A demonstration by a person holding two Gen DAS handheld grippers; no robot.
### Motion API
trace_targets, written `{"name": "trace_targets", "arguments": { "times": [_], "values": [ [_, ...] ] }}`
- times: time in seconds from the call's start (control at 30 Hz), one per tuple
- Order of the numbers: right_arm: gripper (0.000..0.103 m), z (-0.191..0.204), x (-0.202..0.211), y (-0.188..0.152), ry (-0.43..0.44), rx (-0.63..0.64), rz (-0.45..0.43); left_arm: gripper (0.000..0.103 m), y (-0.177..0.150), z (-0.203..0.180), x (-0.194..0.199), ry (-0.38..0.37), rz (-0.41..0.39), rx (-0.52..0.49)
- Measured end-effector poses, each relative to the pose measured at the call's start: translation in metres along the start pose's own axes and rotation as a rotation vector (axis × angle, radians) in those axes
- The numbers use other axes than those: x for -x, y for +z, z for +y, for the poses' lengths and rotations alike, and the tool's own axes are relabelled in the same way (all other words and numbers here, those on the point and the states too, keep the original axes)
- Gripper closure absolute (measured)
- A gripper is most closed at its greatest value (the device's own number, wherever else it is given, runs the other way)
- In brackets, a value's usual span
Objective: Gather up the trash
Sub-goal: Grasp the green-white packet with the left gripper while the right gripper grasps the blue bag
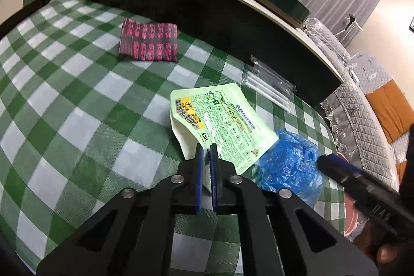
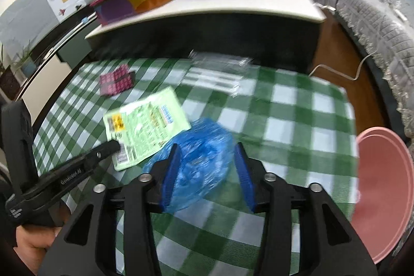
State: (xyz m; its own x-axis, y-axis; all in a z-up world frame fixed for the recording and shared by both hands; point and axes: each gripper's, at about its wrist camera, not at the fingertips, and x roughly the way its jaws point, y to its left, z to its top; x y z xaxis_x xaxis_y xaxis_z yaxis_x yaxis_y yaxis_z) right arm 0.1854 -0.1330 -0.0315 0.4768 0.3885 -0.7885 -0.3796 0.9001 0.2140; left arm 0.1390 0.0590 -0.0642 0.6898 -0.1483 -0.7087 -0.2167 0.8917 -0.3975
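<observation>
On the green checked tablecloth point(image 1: 77, 120), your left gripper point(image 1: 206, 149) is pinched shut on the near corner of the flat green packet point(image 1: 222, 118), which looks light and slick. Your right gripper point(image 2: 207, 159) hangs spread around the crumpled blue plastic bag point(image 2: 199, 159), soft and flimsy; pinch its bunched middle.

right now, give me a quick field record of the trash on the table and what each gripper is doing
surface: green checked tablecloth
left gripper: shut on the near edge of the green wrapper
right gripper: open, fingers either side of the blue plastic bag, not pressing it
blue plastic bag: crumpled, beside the green wrapper, overlapping its corner
pink patterned packet: lying flat further back, untouched
clear sleeve of straws: near the far table edge
pink bin: off the table's right side
</observation>
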Motion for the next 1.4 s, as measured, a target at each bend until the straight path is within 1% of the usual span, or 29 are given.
{"name": "trace_targets", "arguments": {
  "times": [0.1,0.2,0.3,0.33,0.37,0.4,0.47,0.53,0.57,0.7,0.97,1.27,1.4],
  "values": [
    [0.050,0.006,-0.014,-0.001,0.011,0.009,0.036,0.100,0.003,-0.001,0.004,0.005,-0.022,-0.019],
    [0.050,0.009,-0.025,-0.002,0.001,0.020,0.065,0.101,0.005,-0.001,0.007,0.006,-0.032,-0.033],
    [0.052,0.011,-0.030,-0.003,-0.004,0.029,0.076,0.101,0.006,-0.002,0.008,0.010,-0.037,-0.046],
    [0.058,0.012,-0.030,-0.003,-0.016,0.038,0.079,0.101,0.006,-0.002,0.008,0.012,-0.039,-0.049],
    [0.068,0.012,-0.031,-0.003,-0.020,0.045,0.082,0.101,0.006,-0.002,0.008,0.012,-0.040,-0.052],
    [0.073,0.013,-0.032,-0.003,-0.016,0.050,0.085,0.101,0.006,-0.002,0.009,0.013,-0.042,-0.055],
    [0.089,0.014,-0.032,-0.004,-0.016,0.062,0.086,0.101,0.006,-0.004,0.010,0.014,-0.046,-0.065],
    [0.097,0.015,-0.029,-0.005,-0.021,0.084,0.077,0.101,0.007,-0.006,0.011,0.016,-0.052,-0.078],
    [0.098,0.016,-0.026,-0.005,-0.026,0.091,0.068,0.101,0.007,-0.007,0.012,0.017,-0.055,-0.084],
    [0.099,0.012,-0.013,-0.002,-0.050,0.096,0.023,0.102,0.007,-0.014,0.017,0.019,-0.072,-0.114],
    [0.099,-0.010,0.017,0.002,-0.083,0.034,-0.050,0.102,0.004,-0.029,0.029,0.023,-0.104,-0.179],
    [0.099,-0.022,0.046,-0.001,-0.111,0.005,-0.116,0.103,-0.001,-0.048,0.045,0.026,-0.142,-0.256],
    [0.099,-0.029,0.058,-0.002,-0.121,-0.014,-0.140,0.103,-0.003,-0.055,0.051,0.021,-0.153,-0.273]
  ]
}}
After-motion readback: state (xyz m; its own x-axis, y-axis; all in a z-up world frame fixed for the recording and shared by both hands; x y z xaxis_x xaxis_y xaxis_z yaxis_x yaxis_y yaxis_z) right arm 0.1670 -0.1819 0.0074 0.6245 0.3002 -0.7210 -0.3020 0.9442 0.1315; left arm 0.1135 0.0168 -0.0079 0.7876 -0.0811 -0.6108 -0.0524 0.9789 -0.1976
